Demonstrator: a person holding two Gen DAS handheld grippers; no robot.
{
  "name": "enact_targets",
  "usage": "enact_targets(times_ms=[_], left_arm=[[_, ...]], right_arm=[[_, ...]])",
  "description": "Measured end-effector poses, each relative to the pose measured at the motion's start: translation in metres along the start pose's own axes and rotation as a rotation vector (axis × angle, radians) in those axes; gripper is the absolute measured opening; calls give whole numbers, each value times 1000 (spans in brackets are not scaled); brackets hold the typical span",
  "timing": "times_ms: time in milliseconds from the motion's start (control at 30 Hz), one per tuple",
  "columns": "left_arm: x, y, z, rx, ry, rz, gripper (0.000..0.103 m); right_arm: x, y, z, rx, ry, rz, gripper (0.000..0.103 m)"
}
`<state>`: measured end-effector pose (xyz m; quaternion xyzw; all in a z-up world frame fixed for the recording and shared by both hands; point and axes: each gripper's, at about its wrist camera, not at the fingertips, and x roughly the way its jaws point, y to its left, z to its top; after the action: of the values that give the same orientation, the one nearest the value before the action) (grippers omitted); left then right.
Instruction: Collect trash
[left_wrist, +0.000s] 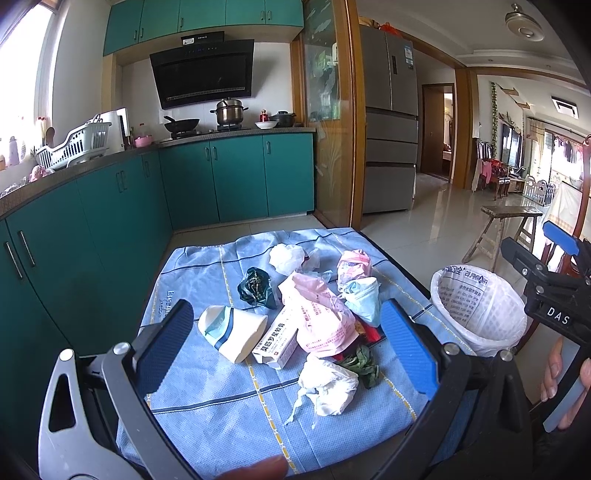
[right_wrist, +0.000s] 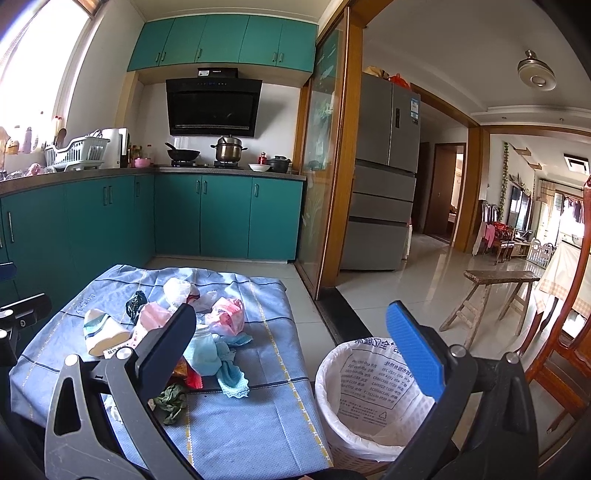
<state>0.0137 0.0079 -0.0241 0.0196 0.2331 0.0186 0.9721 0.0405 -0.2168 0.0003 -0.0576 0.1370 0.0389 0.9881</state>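
Note:
Trash lies piled on a blue cloth (left_wrist: 229, 417) over a low table: a crushed paper cup (left_wrist: 231, 332), a small medicine box (left_wrist: 275, 341), a pink plastic bag (left_wrist: 319, 317), a dark green wrapper (left_wrist: 255, 288), crumpled white tissue (left_wrist: 327, 384), a light blue mask (left_wrist: 364, 299) and wilted leaves (left_wrist: 360, 363). My left gripper (left_wrist: 288, 345) hovers open above the pile, holding nothing. My right gripper (right_wrist: 295, 347) is open and empty over the table's right edge, beside a white-lined bin (right_wrist: 373, 395). The same bin (left_wrist: 480, 306) stands to the right of the table in the left wrist view.
Teal cabinets (left_wrist: 110, 221) run along the left and back, with a stove and pots on the counter. A wooden stool (right_wrist: 495, 295) stands on the tiled floor to the right. A red wooden chair (right_wrist: 565, 354) is at the far right. A fridge (right_wrist: 384, 173) stands beyond a glass door.

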Motion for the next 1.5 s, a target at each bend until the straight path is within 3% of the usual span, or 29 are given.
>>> enact_targets(times_ms=[300,500,767,867,933,1033,1100,1167,1200,1267,1300,1333,1367,1500], left_arm=[[15,0,-7,7,46,19,100],[46,3,-24,36,151,61,100],[73,5,-49,45,237,31,100],[81,7,-53,20,253,8,90],[88,8,-54,17,274,21,76],[97,8,-53,7,295,24,54],[105,11,-51,-14,314,46,48],[111,18,-48,-49,321,73,47],[112,22,-46,-60,322,92,47],[118,31,-44,-72,320,154,63],[123,36,-43,-77,316,193,81],[127,42,-41,-82,313,217,89],[132,48,-39,-92,307,241,89],[163,73,-31,-144,327,280,93]], right_arm=[[12,-1,-3,14,39,19,101],[35,-1,-14,46,117,41,101],[78,3,-27,37,198,112,101],[102,8,-25,2,213,145,101],[123,14,-20,-42,225,164,100],[156,26,-4,-109,209,260,85],[183,30,7,-138,210,302,54],[206,31,11,-145,229,310,42],[215,29,11,-131,234,326,42],[236,20,3,-57,260,391,44],[245,16,-2,-10,283,429,60],[258,12,-8,50,319,476,74],[268,12,-11,88,351,485,92],[299,27,-22,171,446,550,93]])
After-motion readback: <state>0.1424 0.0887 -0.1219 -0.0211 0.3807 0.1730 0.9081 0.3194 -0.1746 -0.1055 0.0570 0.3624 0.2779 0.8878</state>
